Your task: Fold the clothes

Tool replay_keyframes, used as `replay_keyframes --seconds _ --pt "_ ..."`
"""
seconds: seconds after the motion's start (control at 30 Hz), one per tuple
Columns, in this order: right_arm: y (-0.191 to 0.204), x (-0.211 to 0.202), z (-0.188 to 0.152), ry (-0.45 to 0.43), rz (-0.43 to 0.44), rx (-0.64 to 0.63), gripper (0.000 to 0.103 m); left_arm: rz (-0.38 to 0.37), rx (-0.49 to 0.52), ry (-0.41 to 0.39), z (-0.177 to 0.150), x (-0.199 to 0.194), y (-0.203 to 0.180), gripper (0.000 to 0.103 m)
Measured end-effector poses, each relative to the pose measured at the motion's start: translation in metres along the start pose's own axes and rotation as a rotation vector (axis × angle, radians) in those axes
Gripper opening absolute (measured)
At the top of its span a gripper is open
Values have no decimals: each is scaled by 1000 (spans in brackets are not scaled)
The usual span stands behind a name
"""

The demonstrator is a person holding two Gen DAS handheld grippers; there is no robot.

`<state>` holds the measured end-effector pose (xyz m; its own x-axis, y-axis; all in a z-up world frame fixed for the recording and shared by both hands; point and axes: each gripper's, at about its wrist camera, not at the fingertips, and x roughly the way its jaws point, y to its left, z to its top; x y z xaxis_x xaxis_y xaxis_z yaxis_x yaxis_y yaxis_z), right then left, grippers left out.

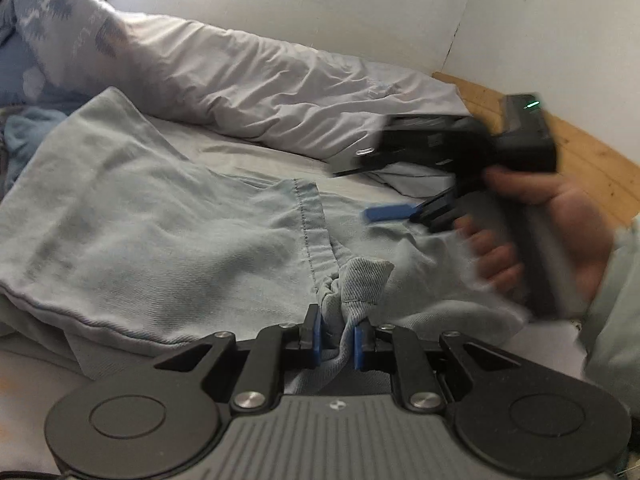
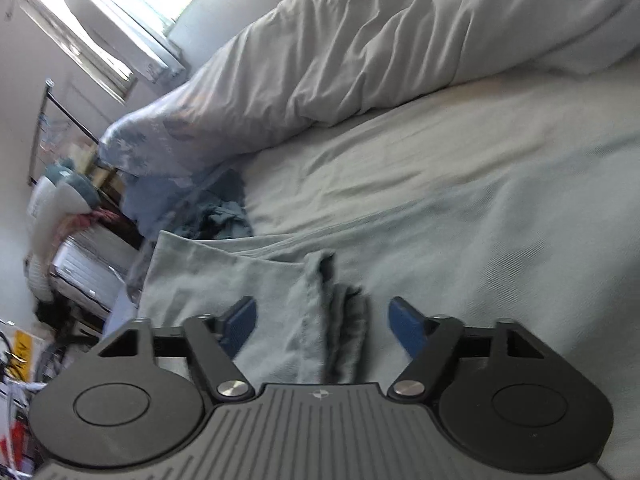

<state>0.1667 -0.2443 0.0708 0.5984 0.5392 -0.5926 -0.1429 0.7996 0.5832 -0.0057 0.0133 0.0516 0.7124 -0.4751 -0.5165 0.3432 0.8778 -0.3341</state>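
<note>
The left tool (image 1: 337,340) is clamped on a bunched hem of the pale blue-grey trousers (image 1: 160,216), which lie spread across the bed (image 1: 248,156). The right tool (image 2: 322,322) has its blue fingers (image 2: 240,320) well apart, straddling a folded trouser edge without pinching it. A rumpled white duvet (image 2: 400,40) lies along the bed's far side.

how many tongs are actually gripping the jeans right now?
1. The left tongs are shut on a bunched edge of the jeans. The right tongs are open, straddling a folded edge of the jeans without pinching it.
</note>
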Motion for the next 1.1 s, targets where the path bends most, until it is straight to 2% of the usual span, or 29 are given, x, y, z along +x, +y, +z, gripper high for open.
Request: replay_keyframes --seconds 0.13,0.17,0.3,0.47,0.53,0.6,0.67,0.77,0.83,1.0,1.1 --pt "11 -99 16 -169 -6 -105 72 -13 -3 -1 -1 1 2 12" --pt "13 -122 15 -202 -13 -123 75 -12 2 -1 -2 1 1 12" --pt "19 -192 -11 -300 -97 -158 77 6 23 -6 -4 2 -4 12" --pt "25 -234 -58 -361 -262 -190 79 17 11 -9 -4 2 -5 12" --pt "26 -241 -75 -367 -291 -187 79 26 23 -13 -5 2 -7 12" --pt "25 -246 -87 -361 -254 -157 81 34 34 -21 -6 1 -9 12" --pt "26 -239 -92 -347 -217 -130 83 33 23 -36 -5 -2 -8 12" --pt "32 -214 -92 -309 -170 -107 83 4 -47 -66 1 -8 0 12" --pt "36 -184 -86 -267 -108 -90 83 -18 -97 -90 5 -11 6 12" --pt "30 -86 -62 -106 64 78 83 -60 -196 -178 13 -21 20 12" --pt "26 -37 -47 -37 58 124 83 -68 -213 -221 16 -30 26 12"
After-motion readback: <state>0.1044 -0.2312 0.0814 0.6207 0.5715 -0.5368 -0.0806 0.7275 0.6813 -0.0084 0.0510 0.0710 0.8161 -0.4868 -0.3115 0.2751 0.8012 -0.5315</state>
